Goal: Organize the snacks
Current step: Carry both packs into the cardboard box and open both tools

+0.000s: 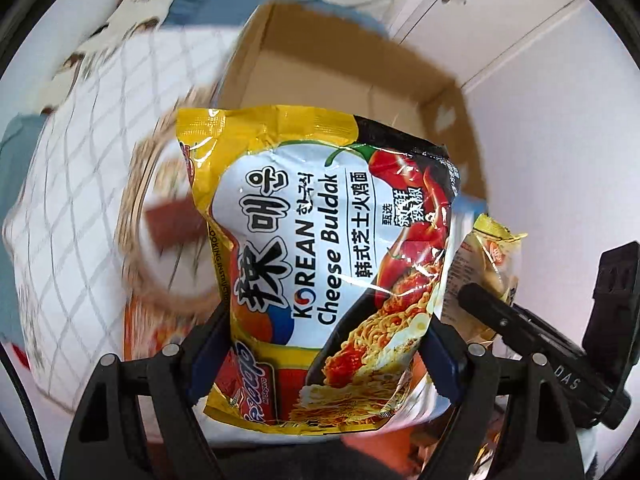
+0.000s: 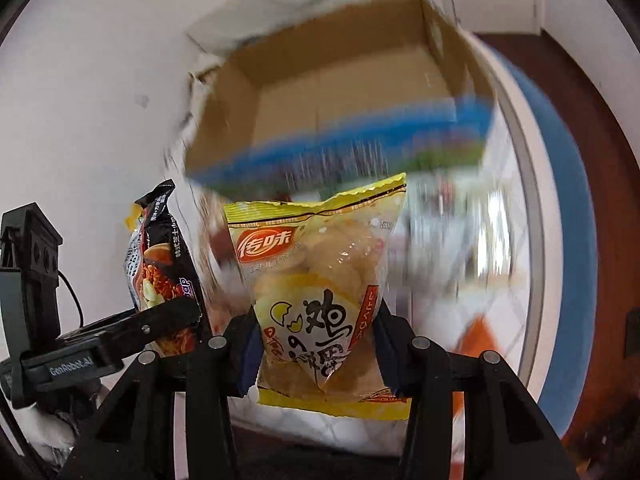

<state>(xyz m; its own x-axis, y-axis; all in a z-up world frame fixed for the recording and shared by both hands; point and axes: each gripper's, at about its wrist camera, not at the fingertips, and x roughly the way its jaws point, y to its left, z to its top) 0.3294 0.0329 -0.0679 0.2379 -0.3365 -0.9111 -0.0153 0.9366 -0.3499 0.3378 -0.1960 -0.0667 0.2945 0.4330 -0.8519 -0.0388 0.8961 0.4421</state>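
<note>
My left gripper (image 1: 332, 344) is shut on a yellow Korean Cheese Buldak noodle packet (image 1: 320, 248), held in the air in front of an open cardboard box (image 1: 320, 72). My right gripper (image 2: 316, 344) is shut on a yellow bag of egg biscuits (image 2: 320, 280), also held up before the same box (image 2: 340, 80). The box looks empty inside. Each gripper shows in the other's view: the right gripper (image 1: 500, 320) with its biscuit bag (image 1: 496, 256), and the left gripper (image 2: 152, 324) with the noodle packet (image 2: 164, 256).
The box stands on a round table with a white checked cloth (image 1: 100, 160). A blurred round woven tray (image 1: 160, 220) and orange packets (image 1: 160, 336) lie below the left gripper. A blue-and-white packet (image 2: 360, 140) blurs near the box. White wall and cupboard doors (image 1: 500, 20) stand behind.
</note>
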